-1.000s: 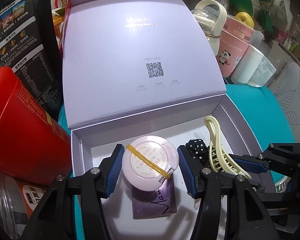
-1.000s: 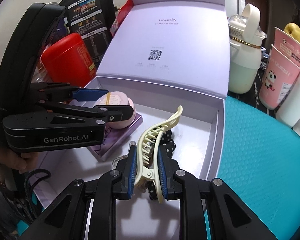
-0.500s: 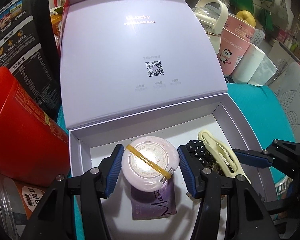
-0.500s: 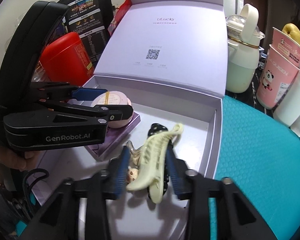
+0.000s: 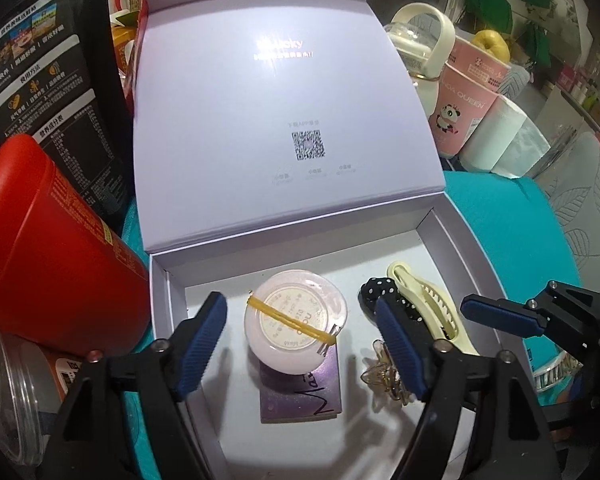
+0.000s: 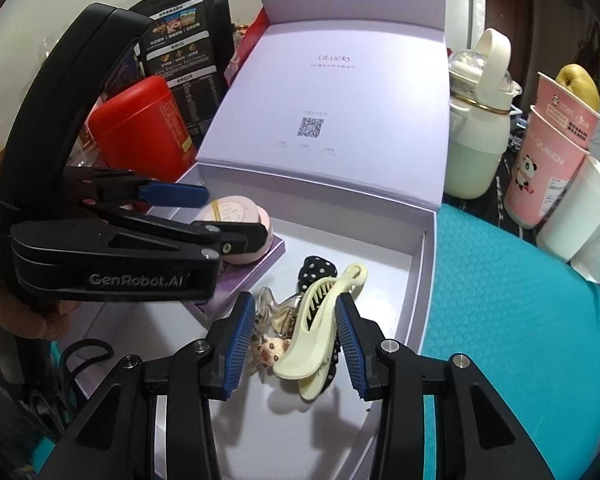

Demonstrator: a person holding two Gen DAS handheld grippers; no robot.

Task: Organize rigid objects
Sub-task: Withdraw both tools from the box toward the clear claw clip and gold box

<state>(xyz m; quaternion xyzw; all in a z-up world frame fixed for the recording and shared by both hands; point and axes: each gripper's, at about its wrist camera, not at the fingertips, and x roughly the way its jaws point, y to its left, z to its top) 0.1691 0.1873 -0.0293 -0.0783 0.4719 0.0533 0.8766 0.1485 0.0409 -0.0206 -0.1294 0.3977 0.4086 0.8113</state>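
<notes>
Both claws had just been opening. The left gripper [image 5: 300, 344] stood open around a pink jar [image 5: 295, 320] near the box's [image 5: 456, 248] left wall; the right gripper [image 6: 296, 336] stood open, the cream hair claw [image 6: 320, 332] loose between its pads by the right wall. Withdrawing straight back should avoid snagging either. The lid read "uLucky"; the left gripper, "GenRobot.AI".

From my seat both fisheye views bow hard and go black at the corners. Overhead light throws white glare on the box lid [image 5: 284, 128] near 12 o'clock. Soft shadows pool under the cream hair claw [image 6: 320, 332]. Focus stays sharp centrally.
</notes>
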